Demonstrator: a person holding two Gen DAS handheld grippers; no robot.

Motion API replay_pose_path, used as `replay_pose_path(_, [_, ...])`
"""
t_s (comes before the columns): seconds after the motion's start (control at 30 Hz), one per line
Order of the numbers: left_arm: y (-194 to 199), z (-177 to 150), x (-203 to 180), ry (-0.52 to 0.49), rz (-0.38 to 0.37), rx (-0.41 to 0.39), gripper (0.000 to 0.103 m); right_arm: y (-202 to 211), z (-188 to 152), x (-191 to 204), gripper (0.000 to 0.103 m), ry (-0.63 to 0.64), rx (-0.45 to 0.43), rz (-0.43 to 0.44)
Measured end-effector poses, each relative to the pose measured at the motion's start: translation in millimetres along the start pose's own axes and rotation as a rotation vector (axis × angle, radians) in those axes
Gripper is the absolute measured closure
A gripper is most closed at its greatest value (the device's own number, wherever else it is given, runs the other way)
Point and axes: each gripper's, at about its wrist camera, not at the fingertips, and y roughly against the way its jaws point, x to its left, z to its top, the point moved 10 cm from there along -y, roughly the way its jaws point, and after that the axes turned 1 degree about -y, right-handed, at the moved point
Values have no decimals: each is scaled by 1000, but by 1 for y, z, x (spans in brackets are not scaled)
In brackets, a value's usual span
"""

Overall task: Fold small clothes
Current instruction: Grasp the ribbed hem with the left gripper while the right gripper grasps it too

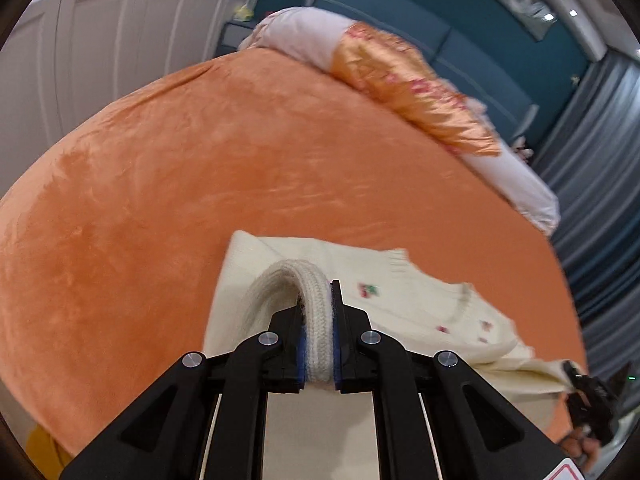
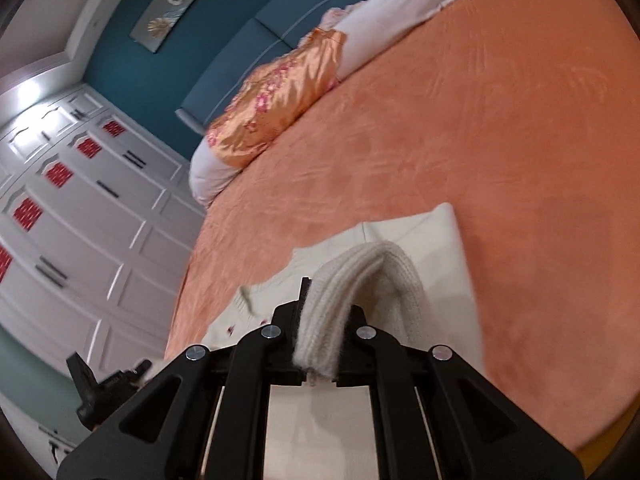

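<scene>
- Orange velvety bed cover [image 1: 192, 168] fills most of both wrist views, with a teal padded headboard [image 1: 460, 52] and white panelled wardrobe doors [image 2: 80, 216] behind it.
- At the head of the bed lies a long white bolster [image 1: 304, 36] with a shiny orange flowered cloth [image 1: 416, 92] draped over it.
- On the near part of the bed lies a cream knitted sweater [image 1: 420, 304] with small red and green embroidered motifs.
- Left claw [image 1: 318, 344] is clamped on a thick ribbed fold of the sweater, which arches up out of the jaws and down toward the garment on the bed.
- Right claw [image 2: 320, 340] is likewise pinched shut on a ribbed knitted fold, raised above the rest of the sweater.
- Each wrist view catches the other claw at its edge, touching the sweater's fabric.
</scene>
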Motion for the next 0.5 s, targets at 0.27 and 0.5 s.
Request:
replay_pose_path(0.27, [-57,-6,21,46,60,45,95,-45,7,-26,97,-25,22,-69])
replay_pose_path(0.5, [-77,-5,25,56,47,39,87,-63,10,-33,92,-21,33,-72])
